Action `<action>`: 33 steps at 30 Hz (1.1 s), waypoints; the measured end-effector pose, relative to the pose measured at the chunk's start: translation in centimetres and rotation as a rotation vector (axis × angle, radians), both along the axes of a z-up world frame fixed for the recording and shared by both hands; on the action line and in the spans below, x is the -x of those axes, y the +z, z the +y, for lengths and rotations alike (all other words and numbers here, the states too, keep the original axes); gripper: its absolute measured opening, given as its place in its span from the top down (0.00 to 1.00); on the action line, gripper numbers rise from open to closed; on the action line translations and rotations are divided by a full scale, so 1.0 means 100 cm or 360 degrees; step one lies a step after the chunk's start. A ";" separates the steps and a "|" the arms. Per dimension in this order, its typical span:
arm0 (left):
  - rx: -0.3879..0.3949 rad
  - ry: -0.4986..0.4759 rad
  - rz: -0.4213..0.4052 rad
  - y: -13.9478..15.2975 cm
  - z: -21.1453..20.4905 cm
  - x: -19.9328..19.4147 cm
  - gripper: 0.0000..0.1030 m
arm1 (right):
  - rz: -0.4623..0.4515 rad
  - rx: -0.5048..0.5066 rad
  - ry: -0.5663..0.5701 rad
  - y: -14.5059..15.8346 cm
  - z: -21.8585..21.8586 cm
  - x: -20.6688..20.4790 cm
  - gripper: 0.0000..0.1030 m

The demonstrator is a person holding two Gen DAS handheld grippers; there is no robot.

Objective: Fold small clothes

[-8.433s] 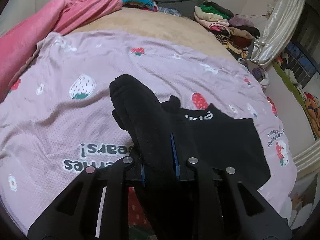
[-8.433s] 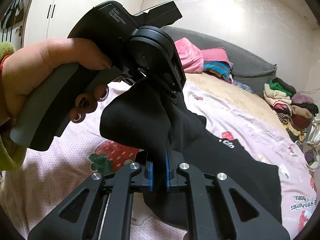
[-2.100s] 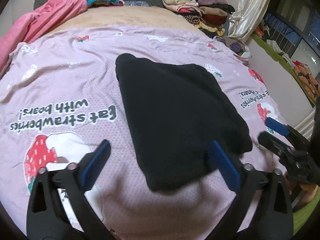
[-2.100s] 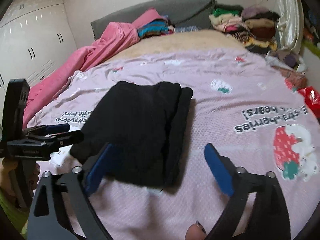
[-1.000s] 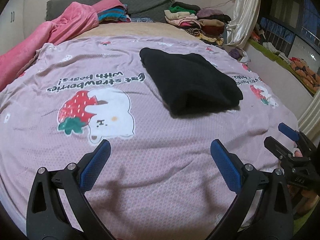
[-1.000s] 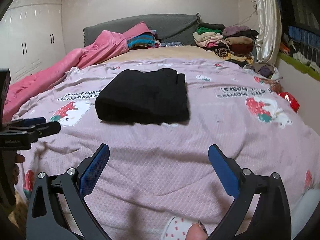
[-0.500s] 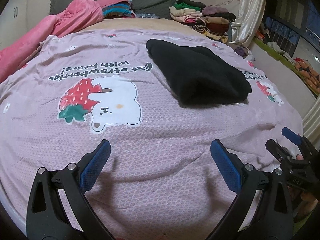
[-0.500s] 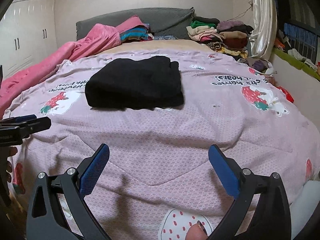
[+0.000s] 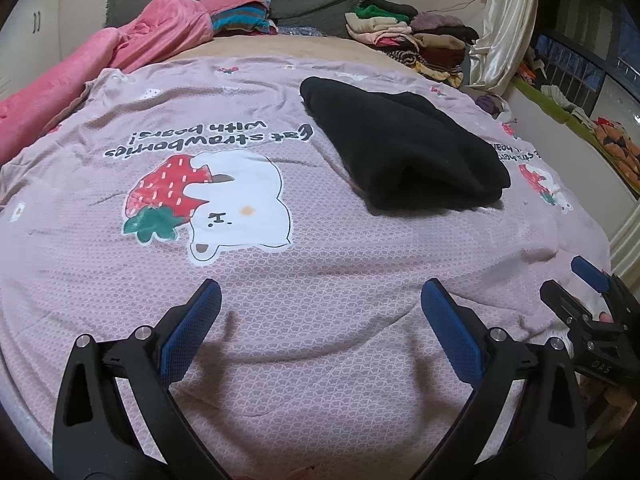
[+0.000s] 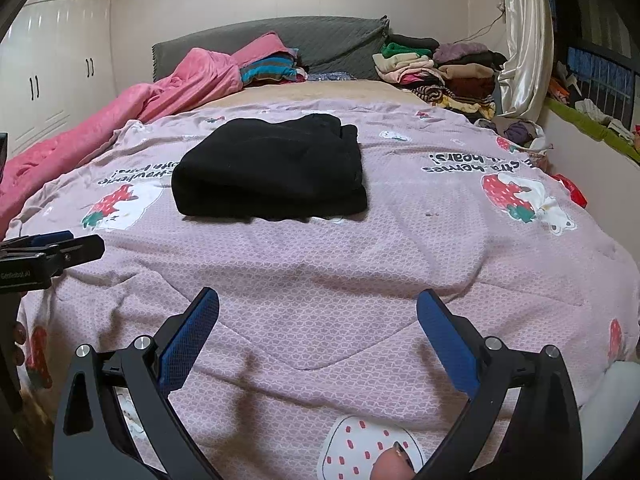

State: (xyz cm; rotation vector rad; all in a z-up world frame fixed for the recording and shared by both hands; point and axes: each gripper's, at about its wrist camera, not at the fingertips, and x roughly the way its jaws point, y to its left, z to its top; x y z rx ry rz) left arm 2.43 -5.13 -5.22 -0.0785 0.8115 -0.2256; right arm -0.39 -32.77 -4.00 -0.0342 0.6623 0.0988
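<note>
A black garment (image 9: 400, 140) lies folded into a thick rectangle on the pink strawberry-print bedspread (image 9: 280, 280); it also shows in the right wrist view (image 10: 272, 168). My left gripper (image 9: 320, 292) is open and empty, held low over the near part of the bed, well short of the garment. My right gripper (image 10: 318, 300) is open and empty, also back from the garment. The right gripper shows at the right edge of the left wrist view (image 9: 592, 304), and the left gripper at the left edge of the right wrist view (image 10: 48, 252).
A pink quilt (image 10: 132, 112) lies along the left side of the bed. Stacks of folded clothes (image 10: 440, 68) sit at the far right by the grey headboard (image 10: 320, 40). A curtain (image 10: 524, 40) hangs at the right. White wardrobes (image 10: 52, 64) stand at the left.
Both grippers let go of the black garment, which now lies folded on the bed. Both have since drawn back toward the near edge of the bed, open and empty.
</note>
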 end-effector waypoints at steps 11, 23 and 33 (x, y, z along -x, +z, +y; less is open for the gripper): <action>-0.0020 0.0020 0.0003 0.000 0.000 0.000 0.09 | -0.0006 -0.0002 -0.0007 0.002 -0.001 0.002 0.04; -0.0035 0.0025 0.0007 0.001 -0.001 0.002 0.09 | -0.0006 -0.0016 0.0008 0.005 0.000 0.004 0.04; -0.0036 0.0034 0.0009 0.001 0.001 0.002 0.09 | -0.0004 -0.0014 0.0011 0.005 0.002 0.005 0.04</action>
